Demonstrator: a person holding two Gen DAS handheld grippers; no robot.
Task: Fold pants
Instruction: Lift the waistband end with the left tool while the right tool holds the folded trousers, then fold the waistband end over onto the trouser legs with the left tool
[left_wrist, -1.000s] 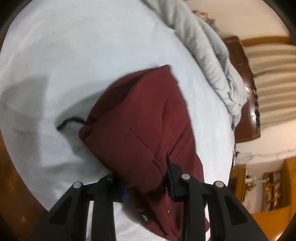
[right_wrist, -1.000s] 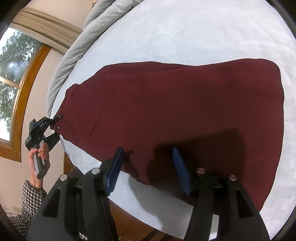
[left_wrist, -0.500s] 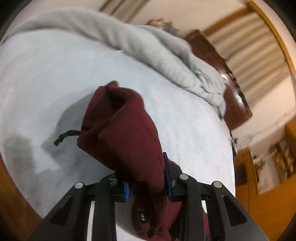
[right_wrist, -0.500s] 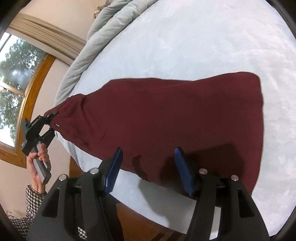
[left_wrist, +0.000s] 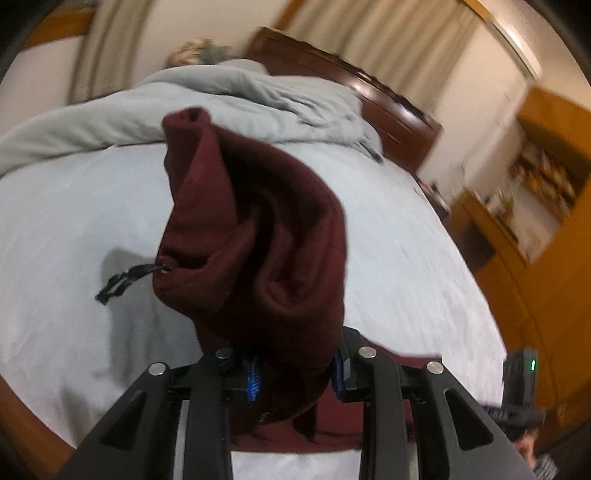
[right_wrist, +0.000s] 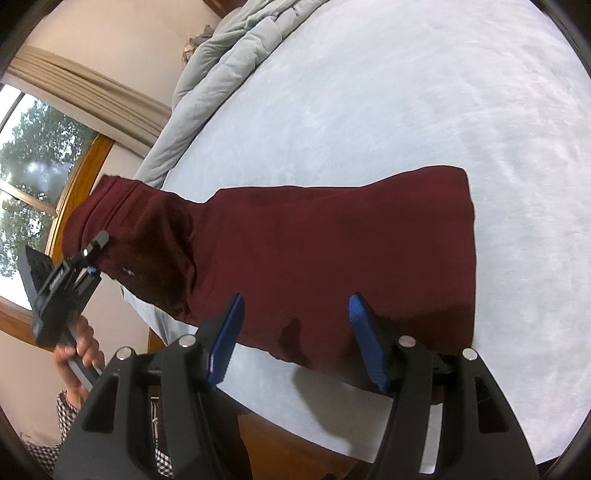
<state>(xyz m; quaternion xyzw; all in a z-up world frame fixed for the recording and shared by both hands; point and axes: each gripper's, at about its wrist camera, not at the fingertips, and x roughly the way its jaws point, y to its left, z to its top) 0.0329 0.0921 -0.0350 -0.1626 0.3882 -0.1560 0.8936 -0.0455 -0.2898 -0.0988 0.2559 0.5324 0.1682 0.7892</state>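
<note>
Dark red pants lie across a pale blue bed sheet. My left gripper is shut on the waistband end of the pants and holds it bunched and lifted off the bed, with a black drawstring hanging out. The left gripper also shows in the right wrist view, at the far left. My right gripper is open and empty, hovering over the near edge of the flat leg part.
A rumpled grey duvet lies at the head of the bed, before a dark wooden headboard. Wooden shelves stand to the right. A window with a wooden frame is on the left. The bed's wooden edge runs under my right gripper.
My left gripper has lifted the waistband end off the bed and swung it up and over toward the legs. My right gripper has stayed open over the pants.
</note>
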